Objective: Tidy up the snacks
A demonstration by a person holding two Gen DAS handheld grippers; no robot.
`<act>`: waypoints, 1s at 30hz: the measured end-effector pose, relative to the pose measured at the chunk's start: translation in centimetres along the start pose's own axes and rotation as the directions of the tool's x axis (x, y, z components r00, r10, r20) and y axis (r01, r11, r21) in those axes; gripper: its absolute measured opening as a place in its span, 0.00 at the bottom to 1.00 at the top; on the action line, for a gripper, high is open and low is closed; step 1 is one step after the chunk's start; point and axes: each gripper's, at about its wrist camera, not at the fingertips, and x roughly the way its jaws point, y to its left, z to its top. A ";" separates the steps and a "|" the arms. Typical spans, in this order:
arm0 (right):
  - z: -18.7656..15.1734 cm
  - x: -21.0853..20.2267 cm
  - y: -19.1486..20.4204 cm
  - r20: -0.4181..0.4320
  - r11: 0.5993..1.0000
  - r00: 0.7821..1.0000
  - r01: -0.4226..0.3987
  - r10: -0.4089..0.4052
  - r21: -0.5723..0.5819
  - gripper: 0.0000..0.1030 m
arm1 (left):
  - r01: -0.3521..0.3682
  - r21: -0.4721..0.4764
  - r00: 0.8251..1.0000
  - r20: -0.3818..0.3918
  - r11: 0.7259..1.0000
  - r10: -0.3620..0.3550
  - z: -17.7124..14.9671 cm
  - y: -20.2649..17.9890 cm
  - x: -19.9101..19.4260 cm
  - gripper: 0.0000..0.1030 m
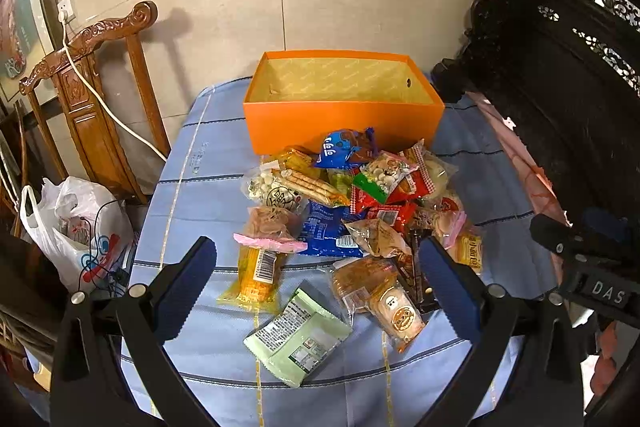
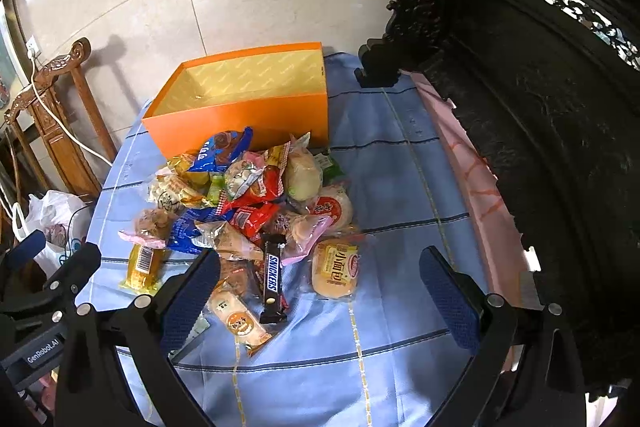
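Hovering over the snack pile (image 1: 348, 211) with both tools spread wide and empty, the orange box (image 1: 344, 125) empty beyond it.

Your left gripper (image 1: 316, 283) straddles overlapping wrappers just ahead, so closing there may pinch two or drag neighbours. Only your right gripper (image 2: 320, 287) view shows the Snickers bar (image 2: 273, 281); only the left shows the green packet (image 1: 298, 335).

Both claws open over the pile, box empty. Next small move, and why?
Probably lower the left claw onto the pale green packet: it lies flat, nearest and apart from the heap, while the orange box behind holds nothing yet.
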 end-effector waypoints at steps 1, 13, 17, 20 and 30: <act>0.0 0.0 0.0 0.003 1.000 1.000 0.002 -0.002 -0.002 0.97 | -0.003 0.003 1.000 0.003 1.000 0.003 -0.1 0.0 0.0 0.96; 0.0 -0.1 0.1 -0.010 1.000 1.000 0.000 0.000 -0.008 0.97 | 0.003 -0.002 1.000 0.020 1.000 -0.003 0.1 0.1 -0.2 0.96; 0.1 0.0 0.2 -0.010 1.000 1.000 -0.009 0.009 -0.011 0.97 | 0.009 0.003 1.000 0.019 1.000 -0.009 0.0 -0.1 0.0 0.96; 0.2 0.0 0.4 -0.007 1.000 1.000 -0.021 0.020 -0.016 0.97 | 0.010 0.011 1.000 0.020 1.000 -0.010 0.0 -0.3 0.2 0.96; 0.3 -0.1 0.5 -0.002 1.000 1.000 -0.020 0.020 -0.013 0.97 | 0.012 0.004 0.999 0.049 1.000 -0.013 0.0 -0.2 -0.1 0.96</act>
